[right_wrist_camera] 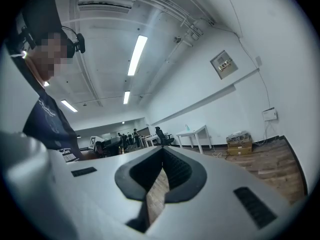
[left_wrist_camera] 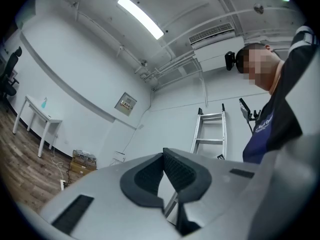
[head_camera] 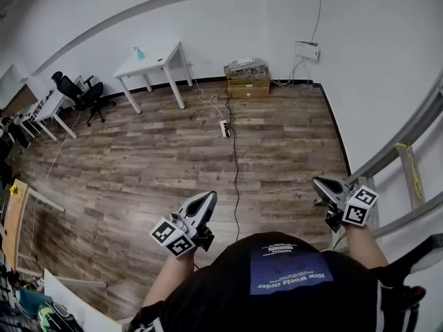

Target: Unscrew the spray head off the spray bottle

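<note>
A small teal spray bottle (head_camera: 139, 52) stands on a white table (head_camera: 156, 64) against the far wall, well away from both grippers. It also shows as a tiny shape in the left gripper view (left_wrist_camera: 44, 102) and the right gripper view (right_wrist_camera: 188, 128). My left gripper (head_camera: 210, 196) is held at waist height over the wooden floor, jaws shut with nothing between them (left_wrist_camera: 163, 154). My right gripper (head_camera: 317, 182) is held out to the right near the wall, also shut and empty (right_wrist_camera: 162, 150).
A black office chair (head_camera: 79, 92) and more white desks stand at the far left. A wooden crate with a device (head_camera: 247, 80) sits by the back wall. A power strip with cable (head_camera: 225, 128) lies on the floor. A metal ladder (left_wrist_camera: 210, 131) leans at the right wall.
</note>
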Action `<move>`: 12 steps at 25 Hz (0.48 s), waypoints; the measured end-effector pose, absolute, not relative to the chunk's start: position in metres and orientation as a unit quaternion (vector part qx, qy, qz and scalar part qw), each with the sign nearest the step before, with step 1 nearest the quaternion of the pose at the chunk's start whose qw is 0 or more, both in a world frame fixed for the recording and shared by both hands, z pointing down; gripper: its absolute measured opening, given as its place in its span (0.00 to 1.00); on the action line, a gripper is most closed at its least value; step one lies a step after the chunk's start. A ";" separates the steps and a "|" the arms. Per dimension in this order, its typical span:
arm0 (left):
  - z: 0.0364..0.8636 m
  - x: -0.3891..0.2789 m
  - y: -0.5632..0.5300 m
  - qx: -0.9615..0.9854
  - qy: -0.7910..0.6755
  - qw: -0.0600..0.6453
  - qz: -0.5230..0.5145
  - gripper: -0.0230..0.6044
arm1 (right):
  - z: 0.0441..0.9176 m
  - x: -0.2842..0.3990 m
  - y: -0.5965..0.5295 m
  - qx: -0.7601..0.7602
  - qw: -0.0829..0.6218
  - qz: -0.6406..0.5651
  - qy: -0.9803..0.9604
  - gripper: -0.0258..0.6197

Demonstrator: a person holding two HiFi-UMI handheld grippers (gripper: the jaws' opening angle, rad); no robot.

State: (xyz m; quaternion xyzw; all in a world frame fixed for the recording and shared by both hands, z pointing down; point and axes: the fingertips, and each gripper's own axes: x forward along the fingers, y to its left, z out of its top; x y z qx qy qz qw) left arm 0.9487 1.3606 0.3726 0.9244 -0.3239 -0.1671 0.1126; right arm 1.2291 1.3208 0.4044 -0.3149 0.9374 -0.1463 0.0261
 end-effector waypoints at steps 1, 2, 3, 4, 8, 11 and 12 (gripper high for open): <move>0.372 0.937 1.354 0.924 -0.326 0.112 -0.166 0.04 | 0.404 1.218 1.313 -0.313 0.028 -0.146 0.938 0.04; 0.373 0.928 1.346 0.923 -0.328 0.111 -0.166 0.04 | 0.405 1.208 1.306 -0.311 0.029 -0.146 0.939 0.04; 0.375 0.920 1.339 0.922 -0.331 0.110 -0.167 0.04 | 0.408 1.199 1.298 -0.308 0.028 -0.148 0.939 0.04; 0.378 0.913 1.333 0.921 -0.334 0.111 -0.169 0.04 | 0.412 1.192 1.291 -0.305 0.025 -0.151 0.940 0.04; 0.387 0.893 1.309 0.913 -0.348 0.119 -0.174 0.04 | 0.423 1.173 1.260 -0.293 0.012 -0.159 0.943 0.04; 0.395 0.885 1.287 0.906 -0.366 0.123 -0.172 0.04 | 0.427 1.167 1.227 -0.281 0.014 -0.164 0.946 0.04; 0.398 0.884 1.277 0.903 -0.374 0.124 -0.173 0.04 | 0.430 1.166 1.214 -0.274 0.014 -0.165 0.947 0.04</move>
